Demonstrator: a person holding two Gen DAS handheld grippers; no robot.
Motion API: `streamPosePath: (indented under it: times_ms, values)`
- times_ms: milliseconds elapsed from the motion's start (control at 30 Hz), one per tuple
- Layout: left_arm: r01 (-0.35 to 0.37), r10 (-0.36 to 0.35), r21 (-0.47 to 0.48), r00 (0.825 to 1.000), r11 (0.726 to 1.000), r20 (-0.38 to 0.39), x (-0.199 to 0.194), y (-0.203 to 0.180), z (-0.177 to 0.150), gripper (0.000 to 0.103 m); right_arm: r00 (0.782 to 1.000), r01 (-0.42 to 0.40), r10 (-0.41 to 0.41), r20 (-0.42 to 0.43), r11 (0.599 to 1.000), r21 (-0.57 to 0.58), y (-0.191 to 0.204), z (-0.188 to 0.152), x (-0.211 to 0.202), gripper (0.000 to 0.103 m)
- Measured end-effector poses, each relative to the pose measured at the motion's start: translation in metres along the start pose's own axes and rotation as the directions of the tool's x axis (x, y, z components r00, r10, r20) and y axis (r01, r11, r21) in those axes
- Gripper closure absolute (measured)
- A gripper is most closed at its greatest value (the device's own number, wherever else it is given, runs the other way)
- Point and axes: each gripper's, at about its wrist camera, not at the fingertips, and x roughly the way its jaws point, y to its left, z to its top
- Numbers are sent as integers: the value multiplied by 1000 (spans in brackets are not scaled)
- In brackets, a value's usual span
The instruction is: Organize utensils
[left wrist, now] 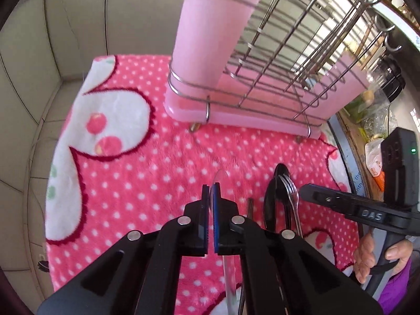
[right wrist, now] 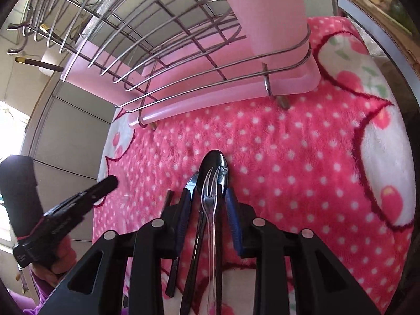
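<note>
My left gripper [left wrist: 211,193] is shut on a clear plastic utensil [left wrist: 229,275], whose rounded tip sticks out past the pads just above the pink dotted towel [left wrist: 157,157]. To its right lie a black spoon [left wrist: 282,173] and a fork [left wrist: 291,194], with a dark stick [left wrist: 250,207] beside them. In the right wrist view my right gripper [right wrist: 207,197] is closed around a bundle on the towel [right wrist: 302,157]: the black spoon [right wrist: 214,161], a clear fork [right wrist: 210,191] and a black knife [right wrist: 191,186]. Both blue pads touch the bundle's sides. A black stick [right wrist: 169,202] lies outside the left pad.
A wire dish rack [left wrist: 275,60] on a pink tray [left wrist: 236,120] stands at the towel's far edge, with pink utensil cups [left wrist: 210,34] [left wrist: 341,86] at its ends. Bags and a dark jar [left wrist: 391,76] crowd the right side. A hand [left wrist: 367,260] holds the right gripper [left wrist: 305,190].
</note>
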Motion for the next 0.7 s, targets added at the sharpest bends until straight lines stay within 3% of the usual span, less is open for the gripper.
streamPosePath:
  times_ms: [100,367,700]
  values:
    - [16,-16,5,1000,1000,27,-11,1,2,101,1000,24,-24,-11,1000,-7,1,3,8,76]
    - [33,-34,8,997,999,64,-27,0,5,101,998,52,-52,-23,998,-20,1,2,23,98]
    - [54,-55,9,990,998,132,-48,0,9,101,996,-35,37,87,999,-24,-2,-9,-16,100]
